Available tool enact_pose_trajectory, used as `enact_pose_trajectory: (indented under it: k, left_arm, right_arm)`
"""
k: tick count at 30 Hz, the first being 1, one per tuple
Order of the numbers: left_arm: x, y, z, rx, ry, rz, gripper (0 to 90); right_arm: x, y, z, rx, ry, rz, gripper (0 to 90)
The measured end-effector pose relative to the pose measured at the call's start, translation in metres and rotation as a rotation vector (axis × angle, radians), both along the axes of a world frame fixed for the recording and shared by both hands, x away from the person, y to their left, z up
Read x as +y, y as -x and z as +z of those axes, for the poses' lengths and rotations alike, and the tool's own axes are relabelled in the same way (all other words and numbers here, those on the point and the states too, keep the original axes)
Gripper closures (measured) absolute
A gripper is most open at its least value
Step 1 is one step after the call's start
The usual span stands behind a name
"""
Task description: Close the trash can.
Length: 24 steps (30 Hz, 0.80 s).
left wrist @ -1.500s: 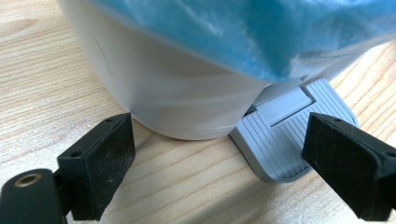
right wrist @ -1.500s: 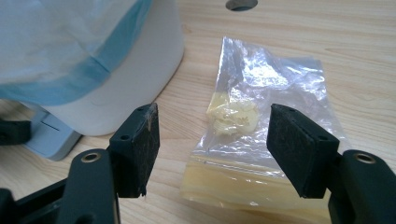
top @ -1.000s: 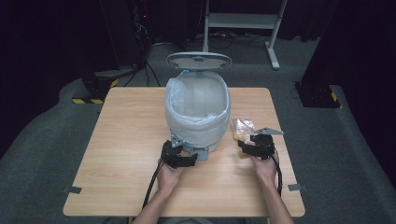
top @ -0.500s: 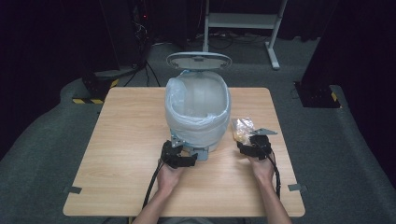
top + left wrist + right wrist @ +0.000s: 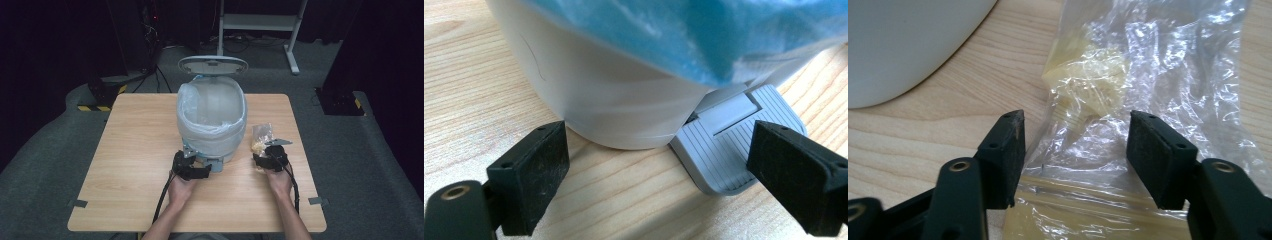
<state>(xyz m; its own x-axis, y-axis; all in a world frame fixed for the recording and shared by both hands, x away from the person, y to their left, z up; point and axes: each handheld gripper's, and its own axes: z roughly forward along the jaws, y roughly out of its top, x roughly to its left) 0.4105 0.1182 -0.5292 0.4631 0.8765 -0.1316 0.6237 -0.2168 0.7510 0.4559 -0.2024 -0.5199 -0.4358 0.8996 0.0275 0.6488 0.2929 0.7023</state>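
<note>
Sitting nearest, right gripper (image 5: 1073,150) with jaws apart over one clear plastic bag (image 5: 1128,100) of yellowish bits, the bag lying just right of the bin. Resting at the bin's front, left gripper (image 5: 659,170), jaws spread wide either side of the grey pedal (image 5: 729,150). Standing mid-worktop (image 5: 130,150), one white bin (image 5: 212,120), lined, lid (image 5: 212,65) raised. Lying beyond the bin, dark carpet and a white stand (image 5: 260,22).
</note>
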Motion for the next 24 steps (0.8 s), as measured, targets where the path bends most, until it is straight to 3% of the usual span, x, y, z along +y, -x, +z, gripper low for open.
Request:
enact_pose_trajectory:
  k: [12,19,24]
  left_arm:
    - [0.0,0.0,0.0,0.0,0.0,0.0,9.9]
    - [0.0001,0.0,0.0,-0.003,-0.003,0.0,10.0]
    - [0.0001,0.0001,0.0,-0.004,-0.003,0.0,10.1]
  right_arm:
    - [0.0039,0.002,0.0012,0.002,0.012,0.045,66.3]
    - [0.0029,0.0013,0.0012,0.026,-0.026,0.075,86.8]
    - [-0.0003,-0.0005,0.0001,0.035,-0.057,0.076,90.0]
